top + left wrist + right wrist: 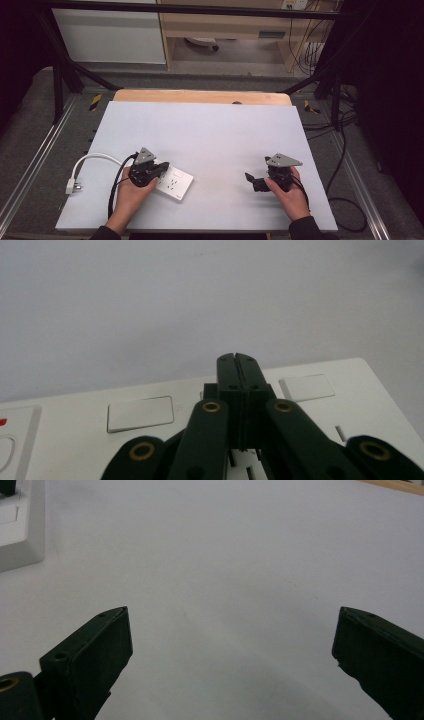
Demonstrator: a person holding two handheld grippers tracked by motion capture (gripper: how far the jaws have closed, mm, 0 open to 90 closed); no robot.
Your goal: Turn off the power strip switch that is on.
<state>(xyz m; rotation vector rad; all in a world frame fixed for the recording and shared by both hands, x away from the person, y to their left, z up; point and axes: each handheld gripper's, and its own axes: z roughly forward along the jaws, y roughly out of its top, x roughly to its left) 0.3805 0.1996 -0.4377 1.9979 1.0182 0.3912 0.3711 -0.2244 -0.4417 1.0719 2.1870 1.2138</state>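
Left hand-held gripper clenched over the power strip, right hand-held gripper released

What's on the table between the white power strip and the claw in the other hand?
Nothing. In the high view, only bare pale grey tabletop lies between the white rectangular plastic power strip and the open right claw.

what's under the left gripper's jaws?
The white power strip: the left gripper, jaws shut together with nothing between them, sits over its face, by two flat buttons. The sockets beneath the jaws are mostly covered.
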